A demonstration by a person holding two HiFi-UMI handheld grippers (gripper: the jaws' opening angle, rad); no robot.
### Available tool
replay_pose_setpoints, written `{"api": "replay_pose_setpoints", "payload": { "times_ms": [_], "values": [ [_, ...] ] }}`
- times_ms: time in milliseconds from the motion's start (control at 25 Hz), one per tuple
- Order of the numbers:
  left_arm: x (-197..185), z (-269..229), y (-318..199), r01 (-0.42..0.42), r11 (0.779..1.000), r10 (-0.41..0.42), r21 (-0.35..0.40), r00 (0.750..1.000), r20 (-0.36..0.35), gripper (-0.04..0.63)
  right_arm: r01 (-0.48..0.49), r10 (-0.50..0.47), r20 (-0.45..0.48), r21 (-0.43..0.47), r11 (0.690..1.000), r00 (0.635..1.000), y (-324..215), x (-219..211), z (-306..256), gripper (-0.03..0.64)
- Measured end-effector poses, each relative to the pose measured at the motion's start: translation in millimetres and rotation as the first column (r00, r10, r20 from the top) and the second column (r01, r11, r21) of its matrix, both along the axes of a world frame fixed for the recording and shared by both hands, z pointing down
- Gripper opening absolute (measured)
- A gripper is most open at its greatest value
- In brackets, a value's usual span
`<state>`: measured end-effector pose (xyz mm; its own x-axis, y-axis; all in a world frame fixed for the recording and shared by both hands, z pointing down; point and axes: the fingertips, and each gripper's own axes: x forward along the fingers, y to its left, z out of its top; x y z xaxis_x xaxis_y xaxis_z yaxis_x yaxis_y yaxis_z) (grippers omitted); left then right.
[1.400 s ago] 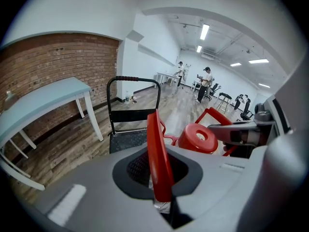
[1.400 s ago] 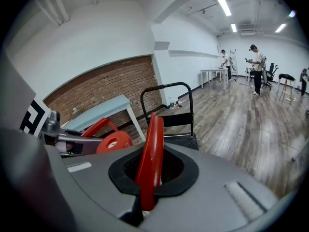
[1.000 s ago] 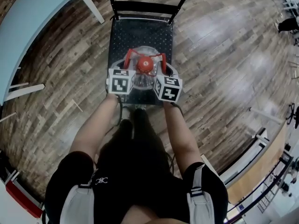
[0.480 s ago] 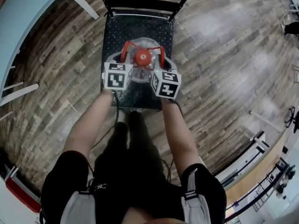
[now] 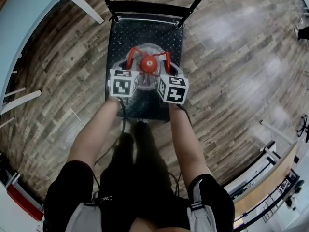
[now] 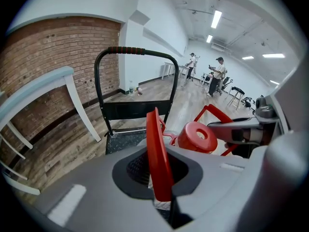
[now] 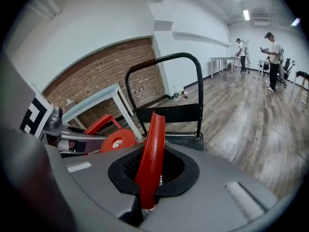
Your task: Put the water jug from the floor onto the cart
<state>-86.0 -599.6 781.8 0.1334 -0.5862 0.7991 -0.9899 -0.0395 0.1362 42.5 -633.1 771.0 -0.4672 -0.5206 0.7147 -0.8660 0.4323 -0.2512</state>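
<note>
The clear water jug (image 5: 146, 79) with a red cap (image 5: 149, 65) is over the black cart deck (image 5: 121, 35), near its middle. I cannot tell whether it rests on the deck. My left gripper (image 5: 131, 63) is shut on the jug's left red handle (image 6: 157, 158). My right gripper (image 5: 168, 64) holds the right red handle (image 7: 150, 153), and its jaws are opening slightly with the handle still between them. The cap (image 6: 197, 137) shows beside each handle in the gripper views.
The cart's black push bar (image 6: 125, 50) rises at the far end of the deck. A pale blue table (image 5: 26, 18) stands at the left by a brick wall (image 6: 43, 47). Metal frames (image 5: 260, 173) lie at the lower right. People (image 7: 273, 57) stand far off.
Both grippers and the jug have come down and moved farther in over the cart deck, from its near edge toward the middle. Both handles stay gripped.
</note>
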Motion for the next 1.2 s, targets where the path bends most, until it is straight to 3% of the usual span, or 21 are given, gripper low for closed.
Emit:
{"api": "replay_pose_setpoints", "payload": {
  "times_ms": [240, 400, 800, 1000, 1200],
  "values": [
    [-2, 18, -1, -0.007, 0.998, 0.007, -0.062, 1.000, -0.006, 0.032, 0.044, -0.043, -0.067, 0.018, 0.999, 0.997, -4, -7, 13, 0.038],
    [-10, 21, 3, -0.001, 0.998, 0.001, -0.062, 1.000, -0.004, 0.029, 0.046, -0.045, -0.074, 0.019, 0.999, 0.996, -4, -8, 17, 0.037],
    [-20, 33, 20, -0.004, 0.988, 0.009, -0.153, 0.999, 0.038, 0.035, 0.055, -0.055, -0.186, -0.002, 0.998, 0.981, 9, -3, 30, 0.068],
    [-21, 23, 24, -0.020, 0.991, 0.027, -0.129, 0.998, 0.055, 0.086, 0.035, -0.034, -0.225, 0.000, 0.999, 0.974, 14, 6, 31, 0.143],
    [-16, 10, 35, -0.049, 0.992, 0.055, -0.114, 0.997, 0.047, 0.095, 0.043, -0.042, -0.217, 0.004, 0.999, 0.975, 27, 1, 15, 0.143]
  ]
}}
